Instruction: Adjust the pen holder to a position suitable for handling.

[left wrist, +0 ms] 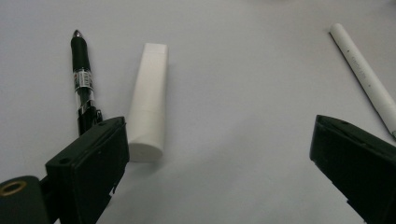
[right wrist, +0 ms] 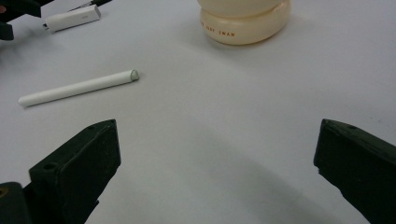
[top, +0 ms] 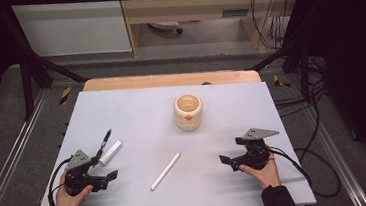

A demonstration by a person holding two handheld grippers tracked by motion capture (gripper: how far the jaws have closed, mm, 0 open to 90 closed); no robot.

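Now, table edges: we see the grey table top (top: 136, 107) ending just below both hands at the bottom of the high view, its far edge across the upper middle, a wooden strip (top: 169, 79) behind it.
Open room: bare grey surface fills the centre and lower right of the high view, and the lower half of the right gripper view.
Left gripper (top: 104, 170): at lower left of the high view we find it held in a hand (top: 71, 193), jaws spread wide and holding nothing; in its own view the jaws stand far apart at the bottom corners.
Right gripper (top: 229, 150): at lower right of the high view, jaws likewise wide apart and bare, resting low over the table.
Nearest things: a black pen (left wrist: 80, 74) and a white cap-like tube (left wrist: 148, 102) lie side by side, just ahead of the left gripper's left-hand jaw, at upper left of its view.
White stick (top: 165, 171): lies slanted at lower centre of the high view, between the two grippers, touching neither.
Cup (top: 188, 112): a cream ribbed cup stands upright at centre, well apart from both grippers, an orange dot on its side.
Writing: small orange letters on the cup's base in the right gripper view; we cannot read them surely.
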